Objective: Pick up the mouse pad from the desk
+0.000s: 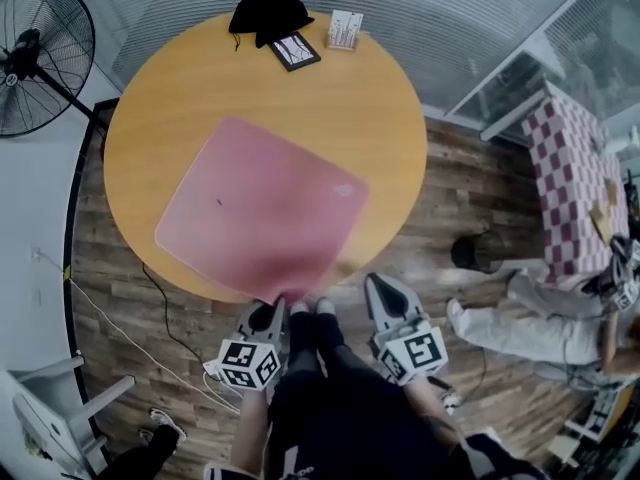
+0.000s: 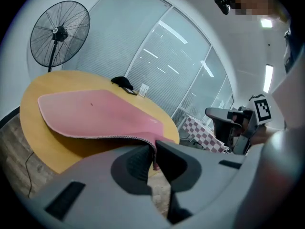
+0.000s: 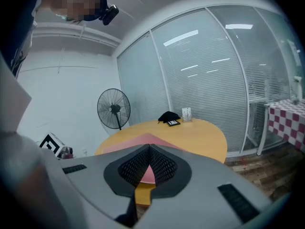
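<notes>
Progress: the grasp is made and the lift is only part done.

- Left gripper (image 2: 153,151): jaws pinched on the near corner of the large pink, soft square mouse pad (image 2: 95,113). The pad's stitched edge runs straight into the gap between the ribbed pads.
- In the left gripper view the pad curves up from the round yellow wooden table (image 2: 33,128) just ahead of the jaws, with shadow under that raised near part. Further from the jaws it appears to lie flat on the tabletop.
- In the head view the mouse pad (image 1: 260,208) stretches away from the left gripper (image 1: 275,308) across the table (image 1: 150,98). Its near corner has come past the table's rim to the jaws.
- Left to do, as I judge it: raise the far half until the whole pad hangs free of the wood.

Pose:
- The left gripper sits low at the table's near rim, pointing forward and somewhat downward, marker cube up.
- The right gripper (image 1: 378,286) is just beside it on the right, apart from the pad.
- In the right gripper view the right gripper (image 3: 149,149) has its jaws pressed together at the tips with nothing clamped. The pad and table lie ahead of it and lower.
</notes>
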`<state>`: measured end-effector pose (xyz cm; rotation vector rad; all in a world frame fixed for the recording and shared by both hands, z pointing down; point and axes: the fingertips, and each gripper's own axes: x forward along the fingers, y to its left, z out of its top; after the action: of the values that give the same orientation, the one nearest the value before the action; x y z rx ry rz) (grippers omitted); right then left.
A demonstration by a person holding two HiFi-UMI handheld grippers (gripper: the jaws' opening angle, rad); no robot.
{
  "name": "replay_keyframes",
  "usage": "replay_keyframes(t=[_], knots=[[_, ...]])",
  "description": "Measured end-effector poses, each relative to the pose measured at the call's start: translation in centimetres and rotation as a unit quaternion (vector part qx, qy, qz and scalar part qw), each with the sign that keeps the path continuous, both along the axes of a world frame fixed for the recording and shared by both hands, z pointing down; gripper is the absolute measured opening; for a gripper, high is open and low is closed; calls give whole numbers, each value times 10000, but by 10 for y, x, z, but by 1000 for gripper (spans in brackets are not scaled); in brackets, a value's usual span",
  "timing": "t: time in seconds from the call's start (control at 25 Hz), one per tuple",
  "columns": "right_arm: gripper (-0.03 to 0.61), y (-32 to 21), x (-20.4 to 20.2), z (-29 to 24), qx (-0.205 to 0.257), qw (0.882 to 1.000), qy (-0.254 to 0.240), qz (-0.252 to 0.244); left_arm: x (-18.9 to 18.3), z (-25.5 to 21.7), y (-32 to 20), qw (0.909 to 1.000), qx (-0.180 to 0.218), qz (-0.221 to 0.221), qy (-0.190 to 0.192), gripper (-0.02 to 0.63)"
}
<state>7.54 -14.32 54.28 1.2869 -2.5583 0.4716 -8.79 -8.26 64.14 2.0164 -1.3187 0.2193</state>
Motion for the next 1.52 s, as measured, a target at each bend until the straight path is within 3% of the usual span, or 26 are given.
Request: replay_keyframes(t=[0.8,1.52], knots=[[3,-48,3,-43,552,9980,-231,211,-26,-78,-88,9948,885,-450,-214,23],[3,-80,1,-74,920,9945,-381,338,-55,-167,-169,9786,1916,-549,-517,23]])
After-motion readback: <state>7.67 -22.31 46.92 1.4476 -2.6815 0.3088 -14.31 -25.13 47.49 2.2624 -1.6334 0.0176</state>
